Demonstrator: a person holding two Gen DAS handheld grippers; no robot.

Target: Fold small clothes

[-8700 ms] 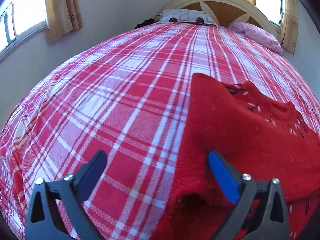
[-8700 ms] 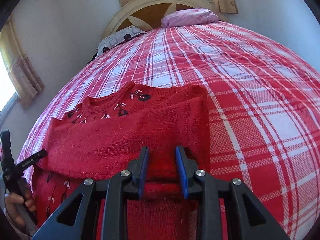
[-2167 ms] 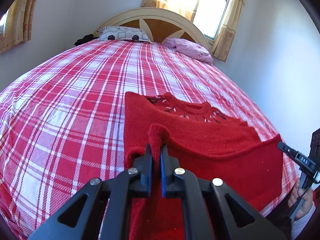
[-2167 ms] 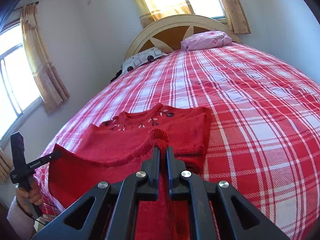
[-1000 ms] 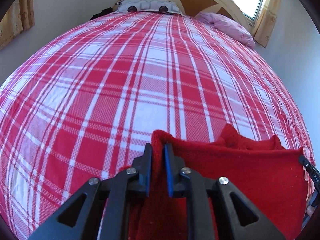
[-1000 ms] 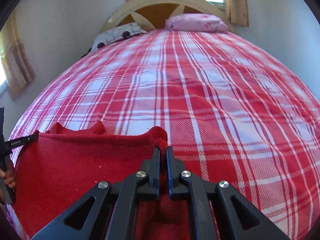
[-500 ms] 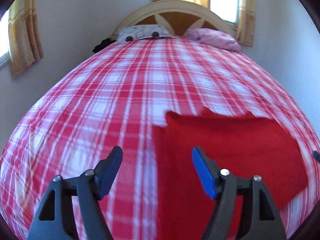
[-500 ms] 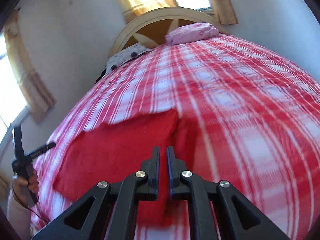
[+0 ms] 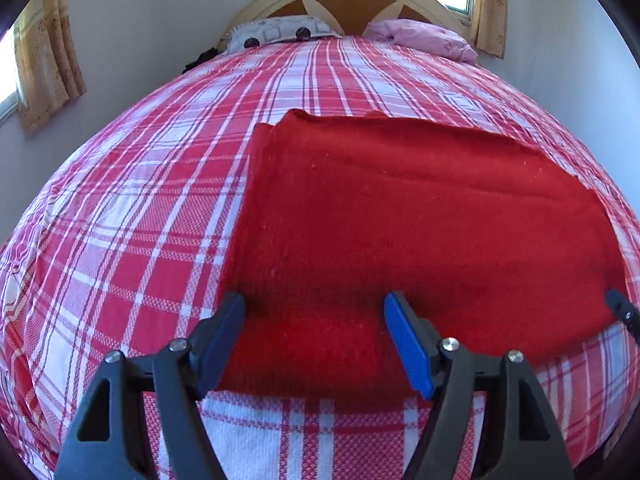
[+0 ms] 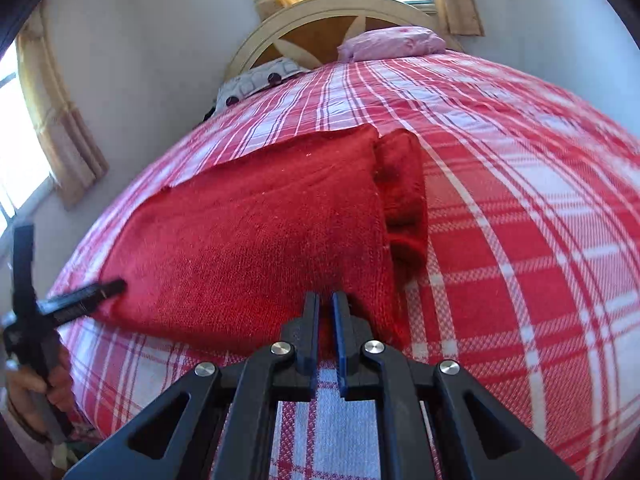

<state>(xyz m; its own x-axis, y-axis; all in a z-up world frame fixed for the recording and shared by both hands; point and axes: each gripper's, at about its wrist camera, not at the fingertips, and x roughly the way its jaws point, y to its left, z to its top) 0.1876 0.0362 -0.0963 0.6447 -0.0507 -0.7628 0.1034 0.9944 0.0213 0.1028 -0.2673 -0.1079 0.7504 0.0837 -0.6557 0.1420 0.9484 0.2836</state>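
- Now the red sweater lies folded on the bed; a second ago both grippers pinched its corners.
- Left hand-held gripper stands wide apart, empty.
- Right hand-held gripper is closed, holding nothing.

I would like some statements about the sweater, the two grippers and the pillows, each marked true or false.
1. The red sweater lies folded on the plaid bed cover. True.
2. The left gripper is shut on the sweater. False: its jaws stand open, with the sweater's near edge below them.
3. The right gripper is shut and holds nothing. True.
4. A pink pillow lies at the headboard. True.
5. A sleeve end sticks out at the sweater's left side in the right wrist view. False: it sticks out at the right side.
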